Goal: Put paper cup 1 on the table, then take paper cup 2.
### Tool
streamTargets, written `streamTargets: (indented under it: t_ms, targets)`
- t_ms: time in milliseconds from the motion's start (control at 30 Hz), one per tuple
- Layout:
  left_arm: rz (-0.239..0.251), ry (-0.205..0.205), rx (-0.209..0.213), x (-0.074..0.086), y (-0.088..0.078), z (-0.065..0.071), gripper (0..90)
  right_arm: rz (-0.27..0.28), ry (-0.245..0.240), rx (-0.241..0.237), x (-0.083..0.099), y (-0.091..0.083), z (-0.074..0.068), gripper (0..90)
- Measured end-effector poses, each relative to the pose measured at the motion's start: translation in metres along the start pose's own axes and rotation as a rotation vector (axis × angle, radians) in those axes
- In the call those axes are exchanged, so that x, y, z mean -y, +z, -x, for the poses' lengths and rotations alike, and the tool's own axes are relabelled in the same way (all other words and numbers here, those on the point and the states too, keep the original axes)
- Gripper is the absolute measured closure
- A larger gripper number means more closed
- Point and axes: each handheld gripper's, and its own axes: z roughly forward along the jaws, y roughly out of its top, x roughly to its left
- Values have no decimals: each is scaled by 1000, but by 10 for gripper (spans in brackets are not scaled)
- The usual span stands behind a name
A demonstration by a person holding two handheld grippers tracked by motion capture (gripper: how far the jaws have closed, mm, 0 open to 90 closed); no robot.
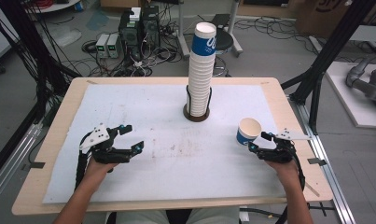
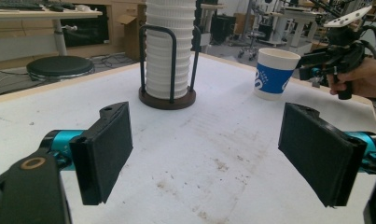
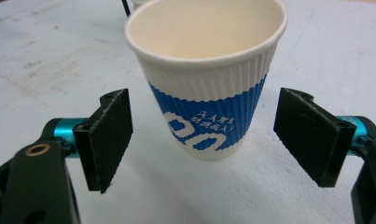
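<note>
A single white paper cup with a blue band [image 1: 248, 130] [image 3: 209, 93] stands upright on the white sheet at the right of the table. My right gripper [image 1: 258, 142] [image 3: 211, 140] is open just behind it, with clear gaps between both pads and the cup's wall. In the left gripper view, the cup [image 2: 274, 74] and the right gripper [image 2: 316, 65] appear at far right. A tall stack of the same cups [image 1: 200, 74] [image 2: 169, 46] stands in a black wire holder at the table's middle back. My left gripper [image 1: 133, 136] [image 2: 209, 154] hovers open over the left of the sheet with nothing between its jaws.
The white sheet [image 1: 143, 107] covers most of the wooden table [image 1: 59, 135] and has faint brown stains in the middle. Behind the table are computer boxes [image 1: 139, 28], cables and a round stool [image 1: 225, 39]. Black frame posts [image 1: 325, 60] stand at both sides.
</note>
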Motion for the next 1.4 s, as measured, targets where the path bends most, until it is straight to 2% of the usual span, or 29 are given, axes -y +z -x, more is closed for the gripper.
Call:
streamTargets:
  t_ms: [67, 300, 433, 633, 767, 967, 1133, 1400]
  targets:
    - [2, -7, -2, 0, -1, -1, 175, 26, -2, -14, -1, -7, -4, 200]
    - [6, -37, -12, -1, -2, -4, 174, 104, -7, -13, -7, -28, -21, 200]
    - [13, -57, -26, -2, -4, -6, 174, 131, -45, -17, -15, -31, -34, 200]
    - [26, -46, -18, -3, -8, -5, 174, 162, -80, -37, -26, -31, -53, 200]
    - [27, -37, -23, -2, -11, -5, 176, 166, -106, -50, -30, -29, -61, 200]
    - [36, -46, -29, 0, -14, -8, 176, 151, -110, -71, -34, -22, -70, 200]
    - [33, -52, -34, 1, -16, -6, 176, 141, -111, -94, -35, -15, -72, 200]
    - [19, -52, -18, 2, -10, -4, 176, 133, -114, -117, -35, -14, -74, 200]
